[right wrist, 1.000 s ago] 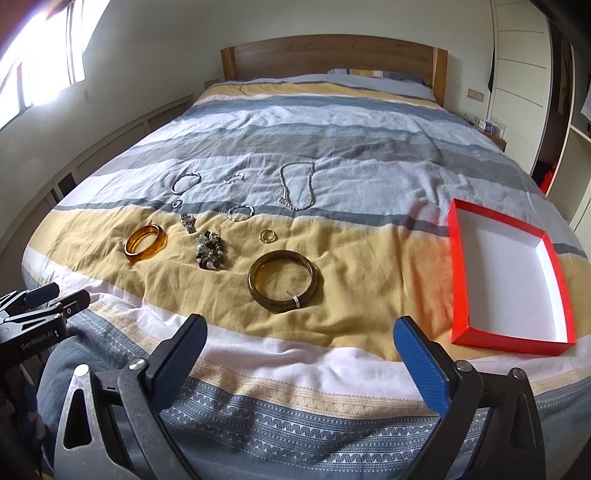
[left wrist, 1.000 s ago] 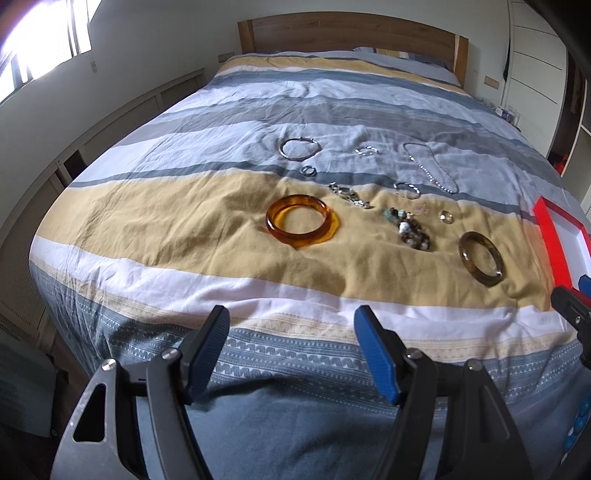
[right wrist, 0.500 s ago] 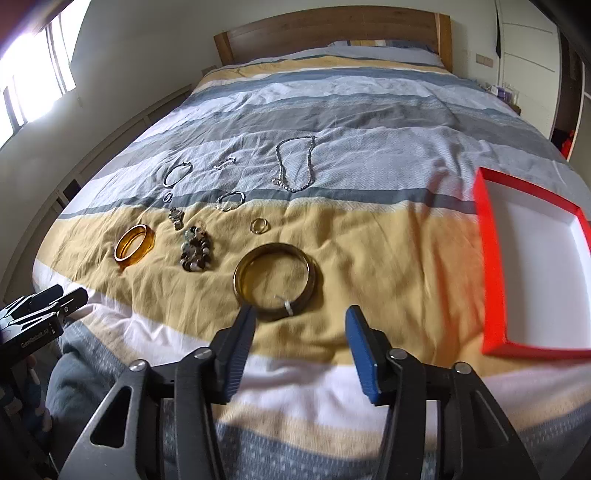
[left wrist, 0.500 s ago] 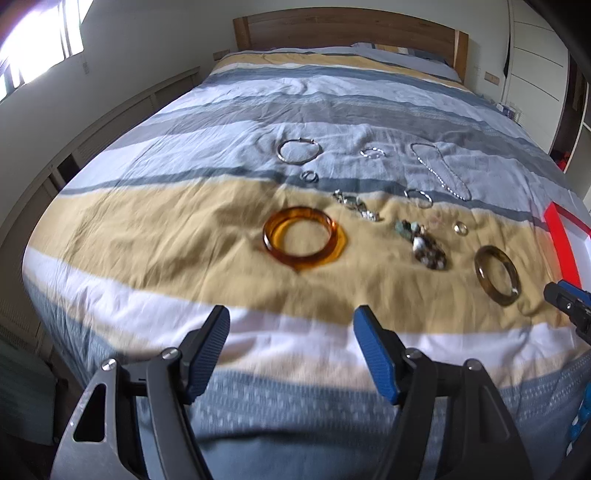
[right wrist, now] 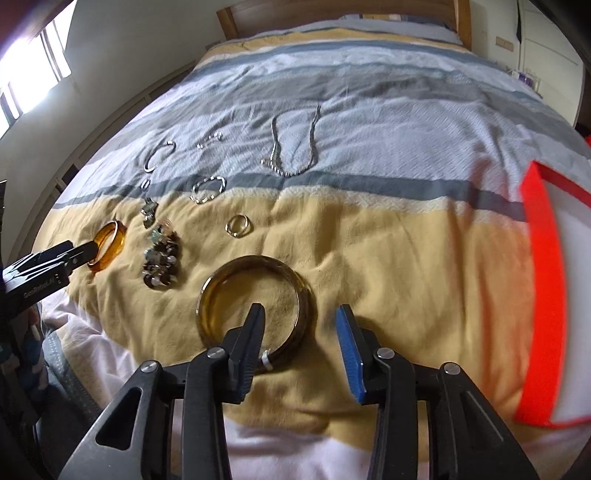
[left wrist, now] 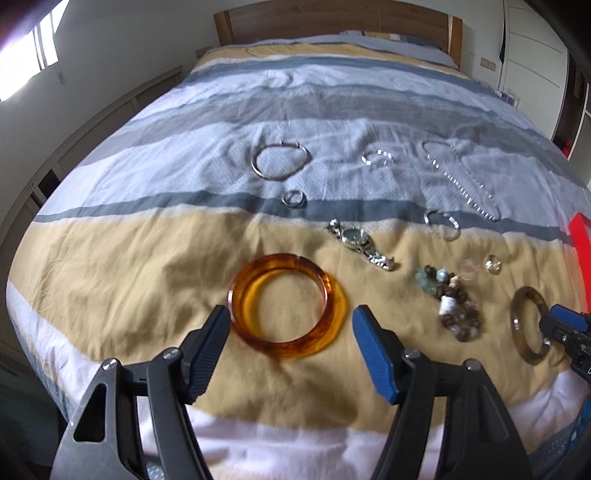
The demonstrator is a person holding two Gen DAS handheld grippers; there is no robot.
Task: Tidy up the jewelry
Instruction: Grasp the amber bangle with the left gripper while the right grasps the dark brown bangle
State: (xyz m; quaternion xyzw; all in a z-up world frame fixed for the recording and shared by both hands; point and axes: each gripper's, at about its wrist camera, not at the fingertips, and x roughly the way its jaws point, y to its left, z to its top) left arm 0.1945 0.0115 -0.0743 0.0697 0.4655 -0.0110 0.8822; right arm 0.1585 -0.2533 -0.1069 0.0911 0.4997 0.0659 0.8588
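Note:
An amber bangle [left wrist: 288, 306] lies on the yellow stripe of the bedspread. My left gripper [left wrist: 290, 321] is open, its fingers either side of the bangle's near half. A dark olive bangle [right wrist: 255, 302] lies further right. My right gripper [right wrist: 301, 317] is open, its left finger [right wrist: 255, 325] over the inside of the ring and its right finger outside the rim. A red box with a white inside [right wrist: 546, 295] lies at the right. A watch [left wrist: 356, 238], a bead bracelet [left wrist: 450, 302], a small ring [right wrist: 238, 224], a silver necklace [right wrist: 295, 140] and thin silver bangles [left wrist: 279, 160] lie beyond.
The jewelry lies on a striped bedspread [left wrist: 332, 110] on a bed with a wooden headboard [left wrist: 332, 18]. A wall with a window is on the left and white cupboards [left wrist: 535, 44] on the right. The bed's front edge drops off under the grippers.
Both grippers have moved forward and down to the bangles. The right gripper's jaws have narrowed from wide open. The left gripper's opening is unchanged.

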